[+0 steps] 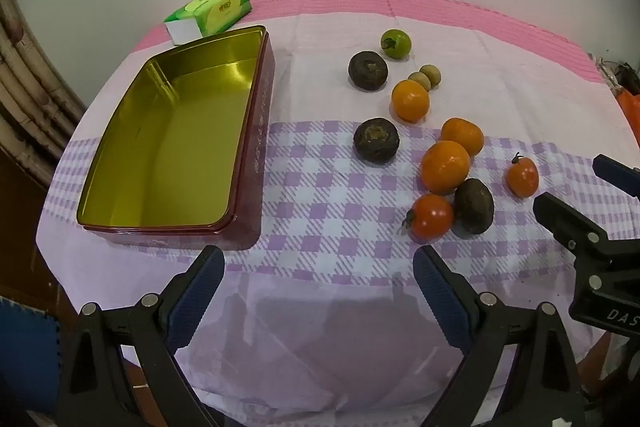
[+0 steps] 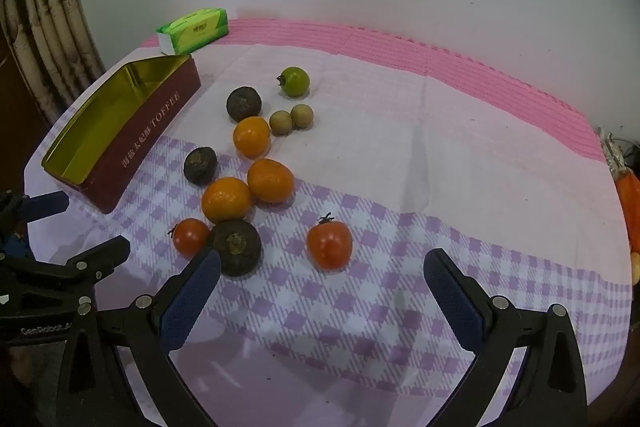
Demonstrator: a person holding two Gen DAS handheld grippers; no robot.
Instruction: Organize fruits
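A maroon tin with a bare gold inside stands at the left on the cloth. Right of it lie scattered fruits: three oranges, three dark round fruits, two red tomatoes, a green tomato and two small brown fruits. My left gripper hangs open above the cloth's near part, with nothing between its fingers. My right gripper is open too, just short of a red tomato. A dark fruit sits by its left finger.
A green tissue pack lies behind the tin near the white wall. A pink mat runs along the back of the table. Something orange sits off the table's right edge. Lilac checked cloth covers the near part.
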